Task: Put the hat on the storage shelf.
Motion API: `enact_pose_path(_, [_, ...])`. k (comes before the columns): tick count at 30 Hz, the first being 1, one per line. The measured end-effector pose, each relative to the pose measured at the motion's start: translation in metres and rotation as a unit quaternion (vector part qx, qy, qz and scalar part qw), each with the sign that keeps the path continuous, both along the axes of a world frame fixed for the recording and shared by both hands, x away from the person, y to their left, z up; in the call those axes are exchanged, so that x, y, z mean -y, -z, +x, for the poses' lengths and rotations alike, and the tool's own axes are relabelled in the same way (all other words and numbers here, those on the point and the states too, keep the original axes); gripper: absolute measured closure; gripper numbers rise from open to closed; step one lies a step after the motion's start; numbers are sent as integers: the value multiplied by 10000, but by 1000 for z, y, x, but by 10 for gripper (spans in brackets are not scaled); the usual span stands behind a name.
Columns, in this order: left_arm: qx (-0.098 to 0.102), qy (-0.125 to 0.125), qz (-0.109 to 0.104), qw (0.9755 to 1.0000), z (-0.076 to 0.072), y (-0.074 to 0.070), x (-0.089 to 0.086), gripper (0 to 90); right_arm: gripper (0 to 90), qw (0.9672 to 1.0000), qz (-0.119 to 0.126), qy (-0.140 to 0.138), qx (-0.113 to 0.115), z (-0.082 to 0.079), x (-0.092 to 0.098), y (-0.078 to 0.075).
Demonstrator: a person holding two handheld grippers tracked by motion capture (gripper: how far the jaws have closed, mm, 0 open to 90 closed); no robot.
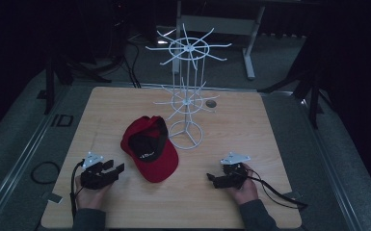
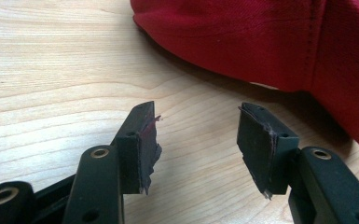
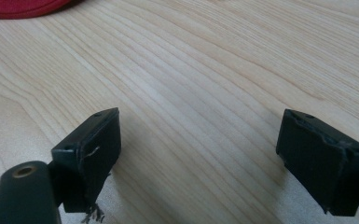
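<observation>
1. Dark floor and black curtains ring our pale wooden table (image 1: 250,144), with a grey desk frame beyond its far edge.
2. We hold the left gripper (image 1: 113,169) low over the near left part of the table, our left hand (image 1: 90,195) behind it. In the left gripper view (image 2: 198,140) its jaws stand partly apart with bare wood between them, gripping nothing; the worn pads (image 2: 151,149) show frayed edges.
3. Just beyond those jaws lies the red cap (image 2: 270,42). In the high view the cap (image 1: 159,163) rests near the table's middle, black lining up, brim pointing toward the near edge, just right of the left gripper.
4. We hold the right gripper (image 1: 212,179) at the near right, jaws turned left toward the cap but well apart from it. In the right gripper view (image 3: 198,154) its jaws gape wide over bare wood, empty.
5. Farther off, a white wire rack (image 1: 187,96) stands upright just beyond the cap, its ring base on the table.
</observation>
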State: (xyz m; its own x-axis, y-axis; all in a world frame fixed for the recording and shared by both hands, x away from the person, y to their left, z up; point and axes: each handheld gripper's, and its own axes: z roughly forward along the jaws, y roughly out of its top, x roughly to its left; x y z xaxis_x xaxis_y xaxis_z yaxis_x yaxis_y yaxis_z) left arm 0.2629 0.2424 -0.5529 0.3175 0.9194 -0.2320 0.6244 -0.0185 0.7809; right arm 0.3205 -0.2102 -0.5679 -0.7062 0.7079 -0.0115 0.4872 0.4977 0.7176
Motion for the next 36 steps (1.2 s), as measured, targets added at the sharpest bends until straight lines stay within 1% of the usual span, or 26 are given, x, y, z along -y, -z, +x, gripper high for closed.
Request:
enact_pose_path(2, [-16, 15, -28, 10000, 0, 0, 0, 474, 136, 10000, 3, -1, 2, 0, 0, 0])
enact_pose_path(3, [-40, 57, -76, 9999, 1, 0, 0, 475, 136, 10000, 1, 0, 2, 0, 0, 0])
enact_pose_path(6, [-48, 82, -89, 9999, 0, 0, 0, 473, 136, 10000, 1, -1, 2, 0, 0, 0])
enact_pose_path(7, [-34, 78, -136, 9999, -1, 0, 0, 473, 136, 10000, -7, -3, 3, 0, 0, 0])
enact_pose_path(11, [9, 113, -147, 9998, -2, -3, 1, 469, 136, 10000, -4, -4, 1, 0, 0, 0])
enact_pose_path(12, [17, 126, -122, 9998, -3, -3, 2, 469, 136, 10000, 2, 0, -1, 0, 0, 0])
enact_pose_path(13, [40, 149, -96, 9998, -4, -5, 3, 469, 136, 10000, -4, -4, 1, 0, 0, 0])
enact_pose_path(16, [101, 247, -126, 9996, -7, -8, 7, 469, 136, 10000, -4, -3, 0, 0, 0, 0])
enact_pose_path(17, [121, 321, -169, 9993, -9, -10, 9, 471, 136, 10000, -4, -4, 1, 0, 0, 0])
enact_pose_path(18, [124, 392, -171, 9990, -10, -11, 10, 497, 136, 10000, -5, -2, 1, 0, 0, 0])
enact_pose_path(19, [139, 465, -150, 9987, -11, -13, 12, 511, 136, 10000, 1, -1, -1, 0, 0, 0])
enact_pose_path(20, [156, 518, -179, 9984, -12, -14, 14, 533, 136, 10000, -4, -4, 1, 0, 0, 0])
enact_pose_path(22, [193, 696, -310, 9969, -14, -18, 17, 587, 136, 10000, -1, -5, 4, 0, 0, 0])
enact_pose_path(23, [193, 696, -310, 9969, -14, -18, 17, 590, 136, 10000, -1, -5, 4, 0, 0, 0])
enact_pose_path(24, [219, 839, -332, 9957, -16, -20, 23, 591, 136, 10000, 4, 1, -1, 0, 0, 0])
enact_pose_path(26, [261, 994, -442, 9937, -18, -21, 28, 580, 136, 10000, -4, -5, 2, 0, 0, 0])
enact_pose_path(27, [286, 1055, -553, 9925, -19, -23, 31, 567, 136, 10000, -4, -4, 1, 0, 0, 0])
enact_pose_path(29, [324, 1123, -690, 9908, -20, -25, 34, 549, 136, 10000, 3, -1, 1, 0, 0, 0])
enact_pose_path(31, [354, 1151, -751, 9899, -21, -27, 36, 539, 136, 10000, -7, -5, 2, 0, 0, 0])
enact_pose_path(34, [343, 1163, -805, 9894, -22, -28, 38, 523, 136, 10000, 1, -2, 3, 0, 0, 0])
enact_pose_path(36, [333, 1143, -767, 9899, -22, -28, 41, 512, 136, 10000, 1, -2, 2, 0, 0, 0])
